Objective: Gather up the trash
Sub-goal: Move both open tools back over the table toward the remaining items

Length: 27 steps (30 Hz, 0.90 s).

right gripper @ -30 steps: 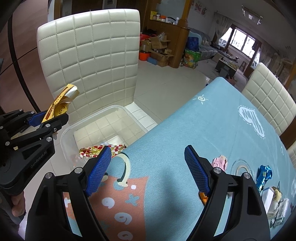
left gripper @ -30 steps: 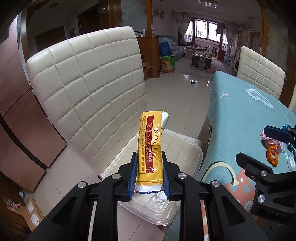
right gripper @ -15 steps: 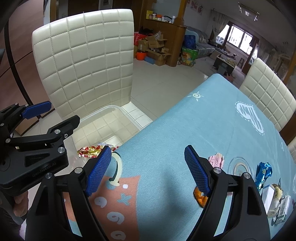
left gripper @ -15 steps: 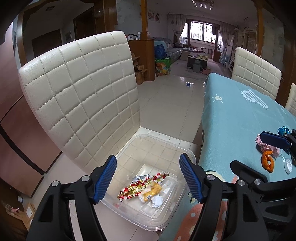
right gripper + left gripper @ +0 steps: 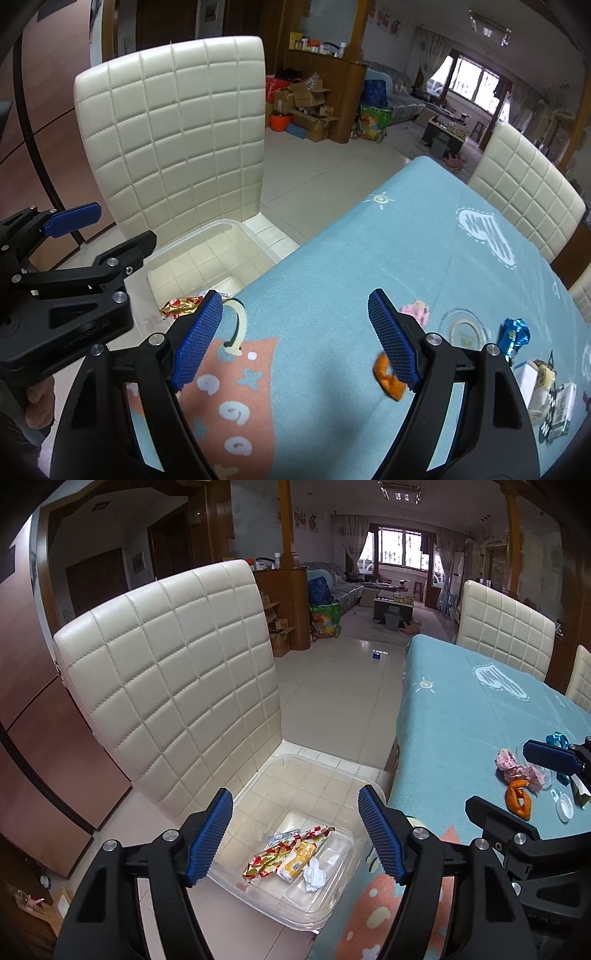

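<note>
My left gripper (image 5: 295,834) is open and empty above a clear plastic bin (image 5: 258,786) on the chair seat. In the bin lie a yellow wrapper (image 5: 297,864), a red-and-gold wrapper (image 5: 275,853) and a crumpled white paper (image 5: 314,875). My right gripper (image 5: 295,336) is open and empty over the blue tablecloth (image 5: 351,240). On the table lie an orange peel (image 5: 386,376), a pink wrapper (image 5: 417,310), a blue foil wrapper (image 5: 513,332) and several small packets (image 5: 546,391). The left gripper also shows in the right wrist view (image 5: 99,229).
A cream quilted chair back (image 5: 173,679) rises just behind the bin. A second cream chair (image 5: 524,192) stands at the table's far side. A clear round lid (image 5: 461,325) lies on the cloth. Tiled floor (image 5: 332,686) lies beyond the chair.
My left gripper opened and let go of the yellow wrapper, which now lies in the bin. The right gripper stayed open and barely moved.
</note>
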Tool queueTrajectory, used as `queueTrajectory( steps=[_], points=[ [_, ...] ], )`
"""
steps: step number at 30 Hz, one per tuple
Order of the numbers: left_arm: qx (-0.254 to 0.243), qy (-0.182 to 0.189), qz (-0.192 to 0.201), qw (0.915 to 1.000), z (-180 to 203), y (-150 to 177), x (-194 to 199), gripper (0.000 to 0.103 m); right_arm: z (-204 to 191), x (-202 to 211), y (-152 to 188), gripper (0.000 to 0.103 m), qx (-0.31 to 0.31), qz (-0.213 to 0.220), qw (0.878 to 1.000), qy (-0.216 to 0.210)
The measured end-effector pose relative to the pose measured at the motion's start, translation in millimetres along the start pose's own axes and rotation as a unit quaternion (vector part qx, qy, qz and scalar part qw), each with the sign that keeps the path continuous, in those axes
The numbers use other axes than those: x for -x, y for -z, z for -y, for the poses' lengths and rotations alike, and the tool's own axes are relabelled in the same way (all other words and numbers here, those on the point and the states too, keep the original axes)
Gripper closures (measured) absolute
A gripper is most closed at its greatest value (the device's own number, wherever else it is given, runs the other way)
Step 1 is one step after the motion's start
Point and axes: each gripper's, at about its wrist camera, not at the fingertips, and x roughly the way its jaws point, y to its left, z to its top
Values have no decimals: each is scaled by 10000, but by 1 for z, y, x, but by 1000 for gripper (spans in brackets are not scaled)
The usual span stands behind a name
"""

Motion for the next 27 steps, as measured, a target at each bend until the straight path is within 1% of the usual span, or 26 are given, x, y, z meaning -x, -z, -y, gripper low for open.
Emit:
queueTrajectory(
  steps=[4, 7, 10, 15, 19, 25, 27],
  points=[
    [-12, 61, 75, 10000, 7, -1, 15, 34, 12, 14, 8, 22, -119, 72, 9998, 110],
    [-117, 140, 104, 9998, 18, -1, 24, 34, 24, 26, 17, 22, -236, 121, 9994, 209],
    [-263, 254, 140, 9992, 35, -1, 34, 34, 38, 35, 27, 22, -363, 142, 9987, 333],
    [-492, 521, 181, 9973, 70, 0, 51, 34, 78, 53, 56, 22, -768, 95, 9953, 587],
    [-692, 889, 125, 9936, 110, 2, 62, 34, 112, 73, 83, 23, -1098, 85, 9904, 837],
    [-1144, 1218, 166, 9858, 176, 9, 80, 34, 163, 102, 121, 24, -1518, 134, 9811, 1191],
    [-1232, 1330, 130, 9833, 200, 11, 84, 34, 182, 109, 136, 26, -1641, 101, 9775, 1320]
  ],
)
